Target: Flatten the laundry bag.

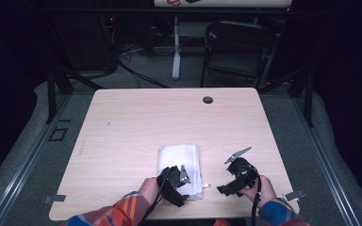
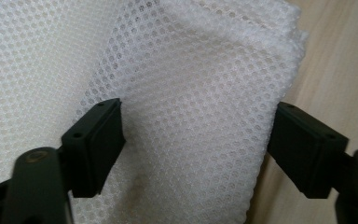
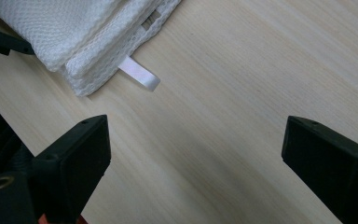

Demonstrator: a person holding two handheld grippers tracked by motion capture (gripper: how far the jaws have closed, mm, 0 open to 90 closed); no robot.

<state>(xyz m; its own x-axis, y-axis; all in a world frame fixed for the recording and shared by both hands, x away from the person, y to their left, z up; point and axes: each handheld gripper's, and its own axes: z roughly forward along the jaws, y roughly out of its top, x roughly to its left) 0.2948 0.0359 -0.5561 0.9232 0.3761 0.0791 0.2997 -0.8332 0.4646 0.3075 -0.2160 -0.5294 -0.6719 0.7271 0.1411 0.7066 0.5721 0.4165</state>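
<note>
A folded white mesh cloth (image 1: 179,159) lies on the wooden table (image 1: 169,122) near its front edge. My left gripper (image 1: 179,181) hovers over the cloth's near end, open, and in the left gripper view its jaws straddle the folded cloth (image 2: 191,93) without closing on it. To the right of the cloth my right gripper (image 1: 226,189) is open over bare wood. The right gripper view takes in the cloth's corner (image 3: 84,32) and a small white tag (image 3: 140,74) sticking out of it, ahead of the gripper (image 3: 196,158).
A dark round grommet (image 1: 208,100) sits near the table's far edge. Beyond the table stand a black folding chair (image 1: 235,47) and a white table leg (image 1: 176,47). Bare wood stretches to the left and behind the cloth.
</note>
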